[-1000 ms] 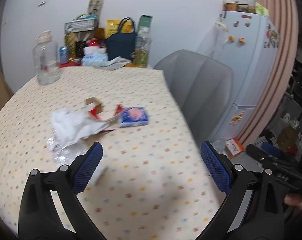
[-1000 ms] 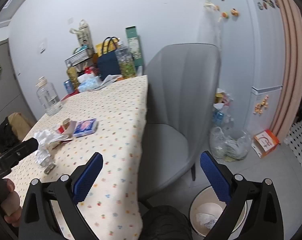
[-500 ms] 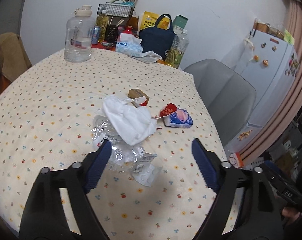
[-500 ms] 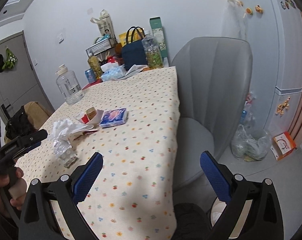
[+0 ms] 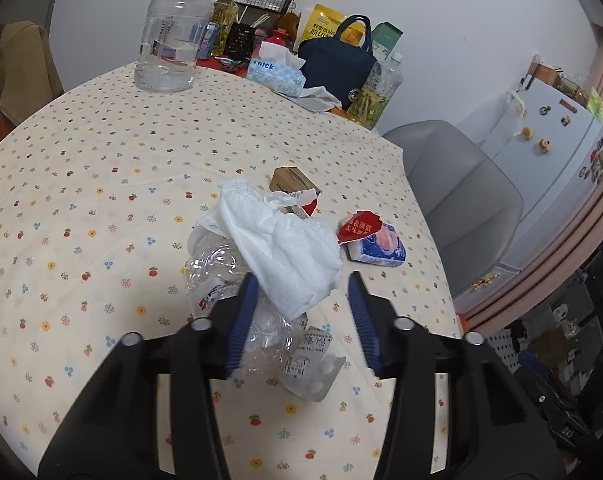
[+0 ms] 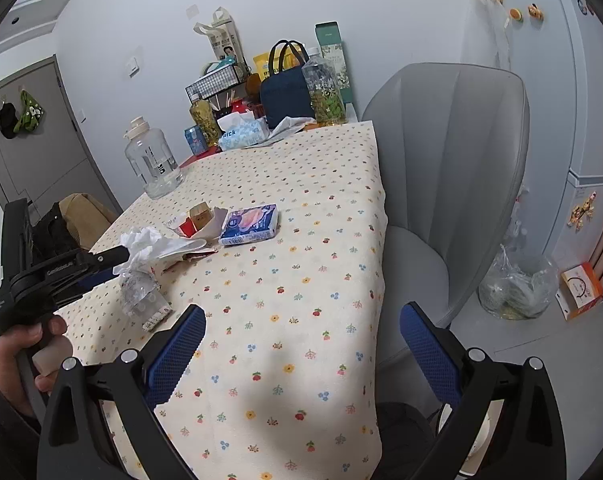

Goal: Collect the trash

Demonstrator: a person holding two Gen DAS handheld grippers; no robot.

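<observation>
Crumpled white tissue [image 5: 279, 248] atop clear plastic wrap [image 5: 221, 268] (crinkled)

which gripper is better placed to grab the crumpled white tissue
Left. The left gripper has just been closing its jaws around the white tissue; the right gripper hangs open above bare tablecloth.

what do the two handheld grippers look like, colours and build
Both match: the left gripper and right gripper have matte black plastic frames, each jaw faced with a blue textured pad and pinned with silver round bolts. The side view of the left one shows a black pistol-style handle with faint lettering, held in a hand. No cables show.
</observation>
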